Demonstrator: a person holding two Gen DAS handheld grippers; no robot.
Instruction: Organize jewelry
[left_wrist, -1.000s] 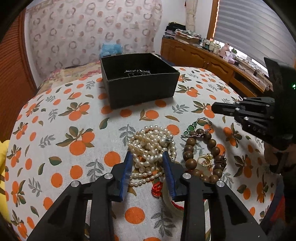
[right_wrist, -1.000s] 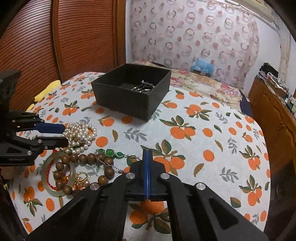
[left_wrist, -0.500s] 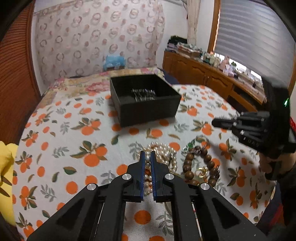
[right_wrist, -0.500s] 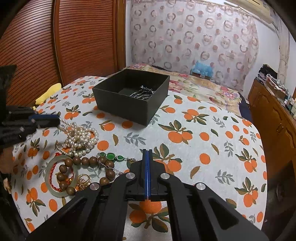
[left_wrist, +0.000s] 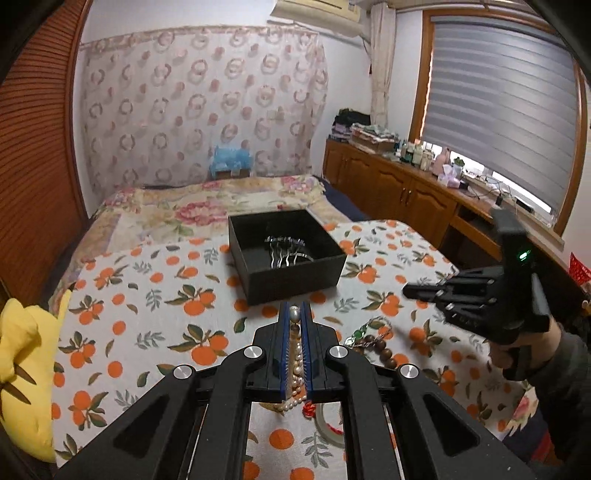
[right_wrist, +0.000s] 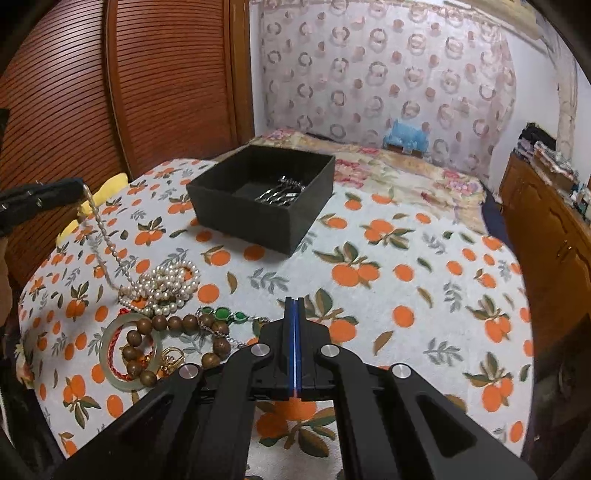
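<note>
My left gripper (left_wrist: 294, 308) is shut on a pearl necklace (left_wrist: 294, 350) and holds one end up; in the right wrist view the strand (right_wrist: 110, 251) hangs from the left gripper (right_wrist: 79, 184) down to the pearl pile (right_wrist: 168, 282) on the cloth. A black open box (left_wrist: 286, 254) with a silver hair comb (left_wrist: 286, 251) inside stands beyond it. My right gripper (right_wrist: 294, 306) is shut and empty, hovering over the cloth right of the jewelry; it shows at the right in the left wrist view (left_wrist: 410, 290).
A brown wooden bead bracelet (right_wrist: 173, 325), a pale jade bangle (right_wrist: 129, 350), a green-stone chain (right_wrist: 225, 315) and gold rings (right_wrist: 171, 358) lie near the pearls. A yellow plush (left_wrist: 22, 369) sits at the table's left edge. The table (right_wrist: 424, 295) has an orange-print cloth.
My left gripper closed on the pearl necklace and has lifted up and back, drawing a strand out of the pile. The right gripper has stayed shut and nearly still.
</note>
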